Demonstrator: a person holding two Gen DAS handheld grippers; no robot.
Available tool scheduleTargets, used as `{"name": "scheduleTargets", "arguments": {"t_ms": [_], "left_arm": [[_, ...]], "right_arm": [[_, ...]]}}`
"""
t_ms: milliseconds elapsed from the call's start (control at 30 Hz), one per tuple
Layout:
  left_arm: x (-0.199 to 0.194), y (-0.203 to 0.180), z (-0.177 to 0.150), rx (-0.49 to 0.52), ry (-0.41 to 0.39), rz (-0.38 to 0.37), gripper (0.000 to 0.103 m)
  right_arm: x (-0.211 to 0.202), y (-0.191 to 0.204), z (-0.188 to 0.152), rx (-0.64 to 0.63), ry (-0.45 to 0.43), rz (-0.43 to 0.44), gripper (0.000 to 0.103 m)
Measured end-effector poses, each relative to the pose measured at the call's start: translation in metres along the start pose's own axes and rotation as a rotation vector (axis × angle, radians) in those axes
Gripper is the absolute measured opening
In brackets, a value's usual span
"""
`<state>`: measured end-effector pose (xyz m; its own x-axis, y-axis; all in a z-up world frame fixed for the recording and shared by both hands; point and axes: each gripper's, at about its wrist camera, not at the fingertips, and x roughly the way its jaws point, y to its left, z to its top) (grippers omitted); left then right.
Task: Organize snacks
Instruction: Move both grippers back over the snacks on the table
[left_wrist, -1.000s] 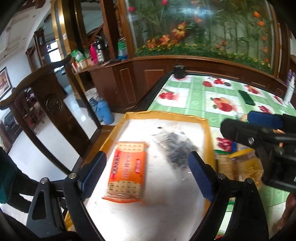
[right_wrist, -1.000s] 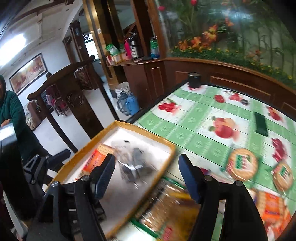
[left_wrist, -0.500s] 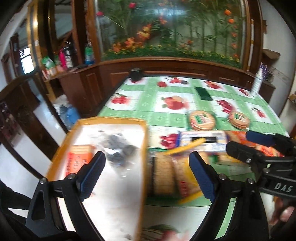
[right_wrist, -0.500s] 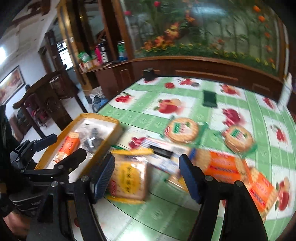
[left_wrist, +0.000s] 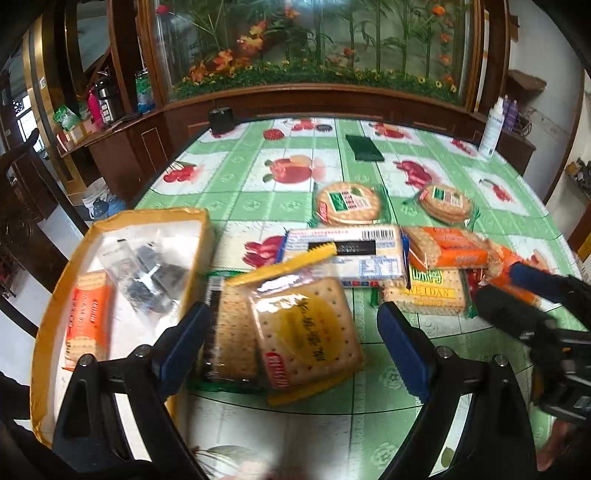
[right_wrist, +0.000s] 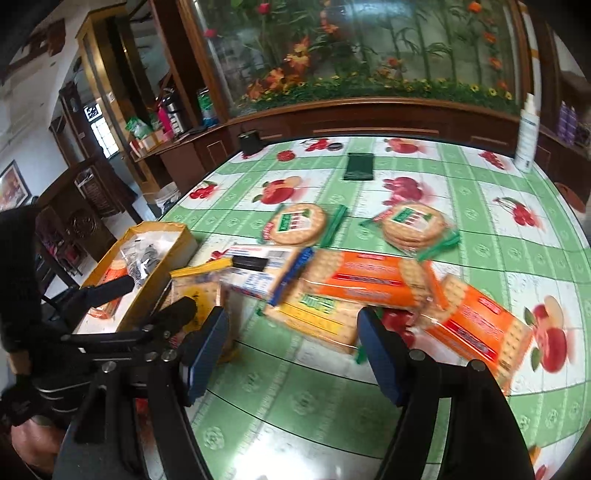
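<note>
**Home dining rm w/ indoor planter**

It looked like a lived-in home, prob. a dining rm. The bench (left_wrist: 236, 206) wore a green vinyl cloth w/ fruit prints. Behind it ran a dark wood cabinet (right_wrist: 369, 114) topped by a glass case of artificial flowers (left_wrist: 258, 33). A side shelf (left_wrist: 107, 129) held thermos flasks (left_wrist: 105, 98) & packets. A carved wood chair (right_wrist: 88, 206) and a framed picture (right_wrist: 13, 184) stood at left; spray bottle (right_wrist: 527, 133) at right.

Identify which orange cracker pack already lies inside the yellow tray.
The small orange cracker pack at the tray's left side, beside a clear bag of dark pieces. The other orange packs lie on the tablecloth.
</note>
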<state>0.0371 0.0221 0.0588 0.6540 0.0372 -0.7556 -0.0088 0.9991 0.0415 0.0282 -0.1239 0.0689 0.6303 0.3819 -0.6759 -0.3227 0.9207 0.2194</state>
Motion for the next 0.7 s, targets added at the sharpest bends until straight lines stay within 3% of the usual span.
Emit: {"name": "scheduleTargets", "arguments": {"t_ms": [300,433,700], "left_arm": [[0.029,-0.016,-0.007,-0.003,0.079,-0.017,0.092],[0.034,-0.017,-0.005,-0.025,0.089,-0.030,0.092],[0.037,-0.023,-0.008,-0.004,0.088,-0.071,0.089]], "right_arm": [[-0.039,-0.040,-0.011,0.068,-0.055,-0.046,0.073],[-0.059,-0.062,-0.018,0.081,-0.060,-0.108,0.076],[-0.085,-0.104,-0.043,0.039,0.021,-0.195,0.077]]}}
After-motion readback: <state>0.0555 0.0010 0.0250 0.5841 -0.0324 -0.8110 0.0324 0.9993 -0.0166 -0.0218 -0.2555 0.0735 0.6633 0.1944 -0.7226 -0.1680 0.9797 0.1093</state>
